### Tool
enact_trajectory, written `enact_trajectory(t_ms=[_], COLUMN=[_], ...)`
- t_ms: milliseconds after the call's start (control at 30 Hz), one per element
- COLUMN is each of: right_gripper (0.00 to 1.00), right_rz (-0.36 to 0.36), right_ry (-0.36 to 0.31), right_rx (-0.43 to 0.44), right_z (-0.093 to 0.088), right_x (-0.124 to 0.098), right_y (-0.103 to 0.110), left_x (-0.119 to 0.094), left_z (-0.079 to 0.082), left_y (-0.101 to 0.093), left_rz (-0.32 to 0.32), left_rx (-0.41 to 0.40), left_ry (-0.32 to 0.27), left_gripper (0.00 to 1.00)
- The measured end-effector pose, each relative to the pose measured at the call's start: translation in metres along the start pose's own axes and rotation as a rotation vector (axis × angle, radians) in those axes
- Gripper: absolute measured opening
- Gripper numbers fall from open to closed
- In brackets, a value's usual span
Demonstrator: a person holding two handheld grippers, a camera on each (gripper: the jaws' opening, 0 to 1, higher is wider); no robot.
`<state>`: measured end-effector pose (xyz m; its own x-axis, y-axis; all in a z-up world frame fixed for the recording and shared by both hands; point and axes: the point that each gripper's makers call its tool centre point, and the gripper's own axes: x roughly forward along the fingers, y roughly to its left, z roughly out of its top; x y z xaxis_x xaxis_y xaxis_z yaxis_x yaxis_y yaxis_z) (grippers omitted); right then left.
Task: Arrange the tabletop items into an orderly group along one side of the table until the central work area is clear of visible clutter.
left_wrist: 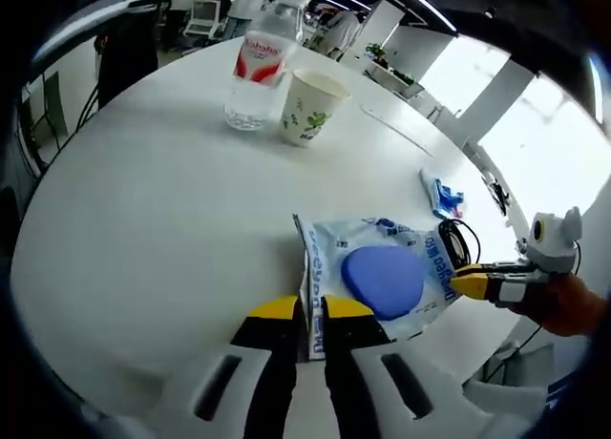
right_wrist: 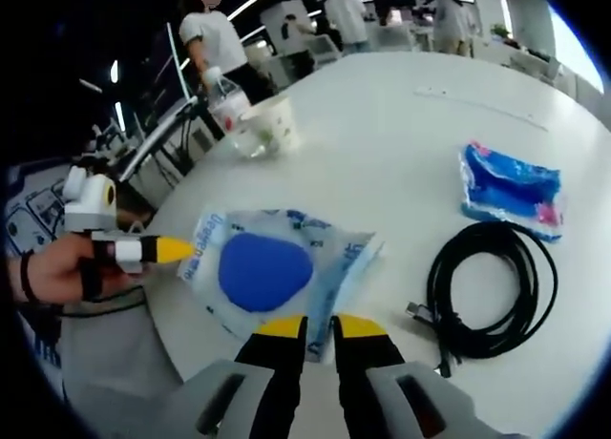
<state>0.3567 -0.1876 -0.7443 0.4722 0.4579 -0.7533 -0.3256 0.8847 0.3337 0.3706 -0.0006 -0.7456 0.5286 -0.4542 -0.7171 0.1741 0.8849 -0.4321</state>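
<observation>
Table (left_wrist: 143,229): big, round, white; most of the middle is bare, clutter sits toward one part.

Packet (left_wrist: 377,277), clear plastic w/ blue print and a blue pad inside, lies flat near the table edge, the biggest loose item. Both tongs are on it from opposite ends. Left gripper (left_wrist: 313,313): jaws nearly together, clamped on the packet's edge. Right gripper (right_wrist: 320,326): jaws narrow, tips at the packet's near corner (right_wrist: 277,267); can't tell if it's really pinching or just touching.

To do the step well: packet is floppy, so lift w/ both ends level and keep it taut, else the pad slides and the film slips out. Drag low rather than high. Prob best to carry it toward the bottle and cup, since those already stand together at the far side.

Black cable (right_wrist: 492,286), coiled, lies beside the packet, on the table; don't snag it when moving.

Bottle (left_wrist: 260,72), clear w/ red label, upright, touching or just beside the paper cup (left_wrist: 310,105). Approach slowly, both tip easily.

Small blue wrapper (right_wrist: 511,191) lies past the cable, well apart from the cup.
</observation>
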Motion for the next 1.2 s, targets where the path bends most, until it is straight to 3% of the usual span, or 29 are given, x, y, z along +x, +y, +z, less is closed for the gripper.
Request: enact_trajectory(t_ms=[767,1200], right_gripper=[0.17,0.2], right_rz=[0.016,0.026], right_ry=[-0.001,-0.003], right_rx=[0.024,0.029], right_z=[-0.002,-0.01], right_x=[0.0,0.001], right_y=[-0.003,-0.003], left_x=[-0.006,-0.005], left_z=[-0.015,-0.019], left_y=[0.0,-0.004], left_rz=[-0.058,-0.085], left_rx=[0.053,0.15], left_ry=[0.047,0.046], left_gripper=[0.13,0.15])
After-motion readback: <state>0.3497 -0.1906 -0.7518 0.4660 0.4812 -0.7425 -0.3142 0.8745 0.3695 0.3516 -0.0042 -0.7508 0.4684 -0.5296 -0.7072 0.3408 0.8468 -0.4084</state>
